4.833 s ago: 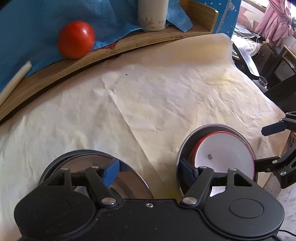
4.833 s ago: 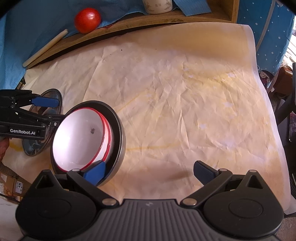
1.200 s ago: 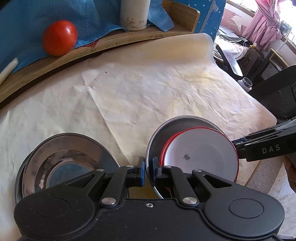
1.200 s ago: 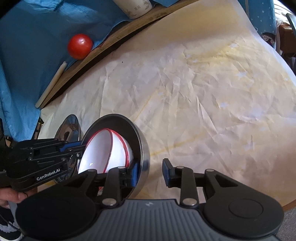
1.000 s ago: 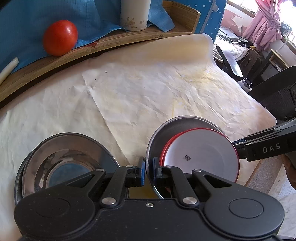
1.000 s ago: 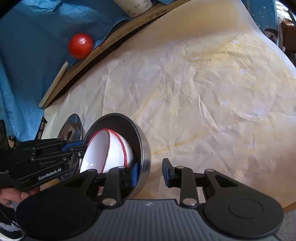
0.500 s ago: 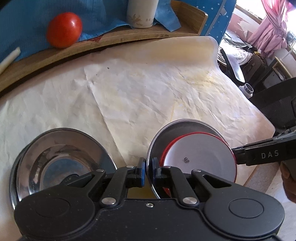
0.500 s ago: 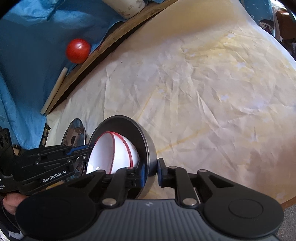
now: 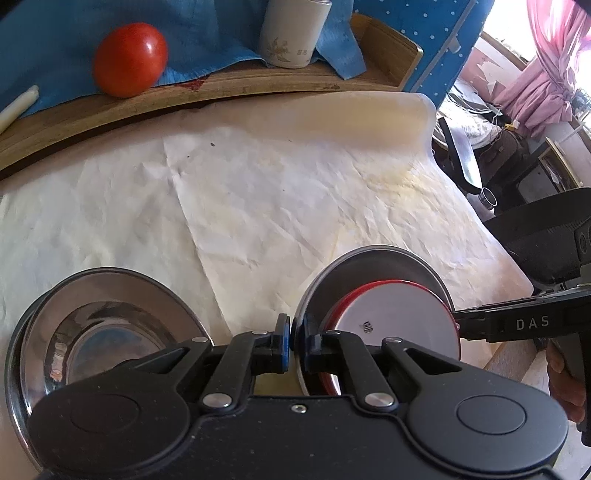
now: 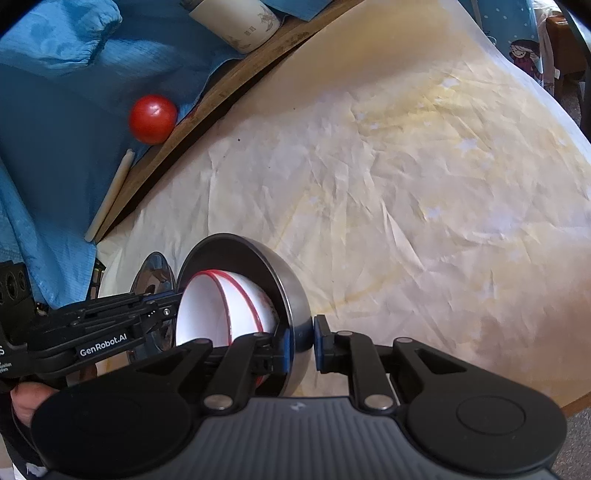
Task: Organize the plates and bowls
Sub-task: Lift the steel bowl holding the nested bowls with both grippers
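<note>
A steel bowl holds two nested white bowls with red rims and sits tilted over the paper-covered table. My left gripper is shut on its near-left rim. From the opposite side my right gripper is shut on the steel bowl, one pad inside the wall and one outside. The white bowls lean inside it. Each gripper shows in the other's view: the right gripper and the left gripper. A shallow steel plate lies left of the bowl.
A tomato, a pale cup and a white stick rest on blue cloth on a wooden ledge at the back. Creased paper covers the table. A dark chair stands past the right edge.
Both grippers stood open several seconds ago. The left one shut on the steel bowl's rim first. In the last second the right one's jaws shut on the far rim and the bowl tilted more.
</note>
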Tool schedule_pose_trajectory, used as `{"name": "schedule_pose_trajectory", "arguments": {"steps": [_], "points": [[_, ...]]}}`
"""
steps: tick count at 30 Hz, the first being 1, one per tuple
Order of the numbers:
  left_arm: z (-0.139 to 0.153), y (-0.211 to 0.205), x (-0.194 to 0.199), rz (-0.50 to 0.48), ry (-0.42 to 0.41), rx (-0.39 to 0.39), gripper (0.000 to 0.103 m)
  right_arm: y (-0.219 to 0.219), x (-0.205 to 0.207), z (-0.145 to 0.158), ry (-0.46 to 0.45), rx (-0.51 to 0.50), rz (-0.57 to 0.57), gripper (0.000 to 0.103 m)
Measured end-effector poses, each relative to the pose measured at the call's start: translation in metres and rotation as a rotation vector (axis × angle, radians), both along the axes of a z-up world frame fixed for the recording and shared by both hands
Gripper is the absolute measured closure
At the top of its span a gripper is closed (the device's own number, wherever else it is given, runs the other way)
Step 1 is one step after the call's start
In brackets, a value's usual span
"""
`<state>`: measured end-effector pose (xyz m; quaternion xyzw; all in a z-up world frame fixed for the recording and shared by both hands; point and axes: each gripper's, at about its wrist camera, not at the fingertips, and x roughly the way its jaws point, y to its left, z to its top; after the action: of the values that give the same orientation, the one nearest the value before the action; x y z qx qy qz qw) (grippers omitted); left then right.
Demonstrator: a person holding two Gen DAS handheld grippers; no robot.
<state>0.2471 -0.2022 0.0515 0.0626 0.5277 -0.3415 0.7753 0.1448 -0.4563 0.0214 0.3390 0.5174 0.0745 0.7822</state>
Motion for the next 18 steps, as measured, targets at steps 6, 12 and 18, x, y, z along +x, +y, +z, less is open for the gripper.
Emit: {"name": "schedule_pose_trajectory", "arguments": {"steps": [6,12,18], "points": [[0.001,0.003,0.005,0.026,0.015,-0.009,0.098,0.0,0.006,-0.003,0.014,0.026,-0.004,0.087],[0.01,0.007,0.011,0.042,0.018,-0.023,0.098,-0.001,0.016,0.002,0.02,0.04,-0.002,0.087],[0.02,0.015,0.019,0.075,0.005,-0.036,0.097,0.004,0.028,0.01,0.014,0.049,0.011,0.087]]}}
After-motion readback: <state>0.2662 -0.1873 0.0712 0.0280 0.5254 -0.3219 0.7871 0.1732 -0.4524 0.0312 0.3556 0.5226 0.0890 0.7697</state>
